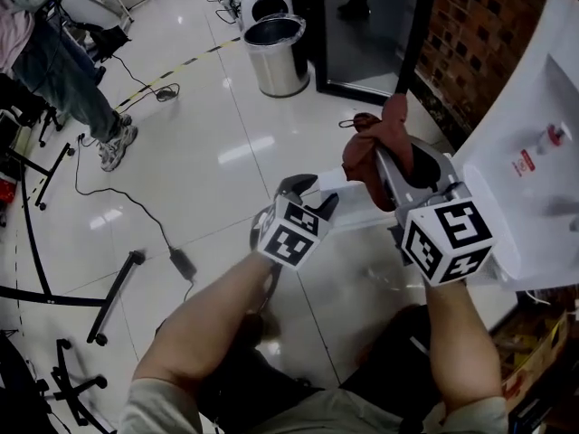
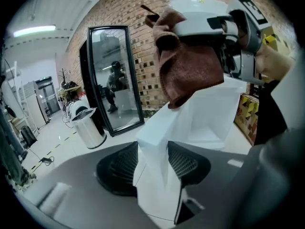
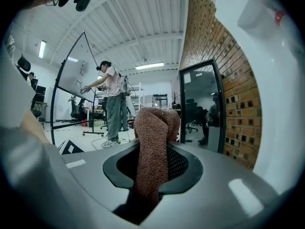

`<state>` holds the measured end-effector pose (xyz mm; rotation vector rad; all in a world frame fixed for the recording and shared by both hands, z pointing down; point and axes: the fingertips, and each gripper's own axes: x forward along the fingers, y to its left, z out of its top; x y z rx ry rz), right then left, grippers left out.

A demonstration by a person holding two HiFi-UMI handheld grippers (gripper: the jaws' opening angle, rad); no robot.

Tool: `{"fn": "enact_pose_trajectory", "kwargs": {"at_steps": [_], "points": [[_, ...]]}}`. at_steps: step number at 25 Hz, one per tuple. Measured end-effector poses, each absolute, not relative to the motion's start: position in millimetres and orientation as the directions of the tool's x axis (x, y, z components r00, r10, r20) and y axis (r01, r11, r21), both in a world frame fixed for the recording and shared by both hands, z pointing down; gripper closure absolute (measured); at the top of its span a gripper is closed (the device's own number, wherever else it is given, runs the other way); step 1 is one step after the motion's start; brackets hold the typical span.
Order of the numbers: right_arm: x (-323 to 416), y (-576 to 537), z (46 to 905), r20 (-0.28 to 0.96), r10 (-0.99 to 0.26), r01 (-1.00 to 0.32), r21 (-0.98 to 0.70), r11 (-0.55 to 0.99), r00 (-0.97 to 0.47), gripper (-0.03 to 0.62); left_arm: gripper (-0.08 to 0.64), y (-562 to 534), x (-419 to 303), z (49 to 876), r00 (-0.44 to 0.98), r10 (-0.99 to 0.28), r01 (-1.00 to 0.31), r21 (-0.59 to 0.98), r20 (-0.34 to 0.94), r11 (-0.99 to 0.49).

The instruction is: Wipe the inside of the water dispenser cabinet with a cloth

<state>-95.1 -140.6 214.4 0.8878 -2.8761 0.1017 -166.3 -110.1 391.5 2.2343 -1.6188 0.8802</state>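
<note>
Between the jaws of the left gripper, clamped edge-on: a white door panel, pressed by both pads on its thin edge. Looks like the cabinet door of the water dispenser, swung out toward that gripper; cannot make out the hinge. Judged stiff, light and smooth, so apt to slide under a loose pinch. Best taken deep on the free edge and drawn along its swing, never twisted.

Just beyond and above the left gripper's tips, hanging in front of the panel: the cloth.

Further right, clenched in the right gripper: that same brown cloth, pinched about its middle, with a rounded wad bulging past the fingertips and a tail trailing back between the jaws. Judged soft, light, limp and grippy. Cannot break and hardly slips, but folds and drags unless kept bunched. Offers the wad ahead of the tips as the wiping face. Better held close behind the wad for firm pressure against the cabinet walls.

Close on the right of the right gripper: the white dispenser body. Hardly any view into the cabinet from here; wiping judged not yet begun.
</note>
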Motion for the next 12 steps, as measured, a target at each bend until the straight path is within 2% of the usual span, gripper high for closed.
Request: {"fn": "enact_pose_trajectory", "kwargs": {"at_steps": [5, 12], "points": [[-145, -134, 231, 0.173, -0.479, -0.489, -0.017, 0.872, -0.861, 0.486, 0.36, -114, -168, 389, 0.249, -0.76, -0.903, -0.14, 0.6, -0.406], [-189, -110, 282, 0.343, -0.354, -0.361, 0.046, 0.931, -0.87, 0.486, 0.362, -115, -171, 389, 0.275, -0.767, -0.899, -0.128, 0.579, -0.419]]}}
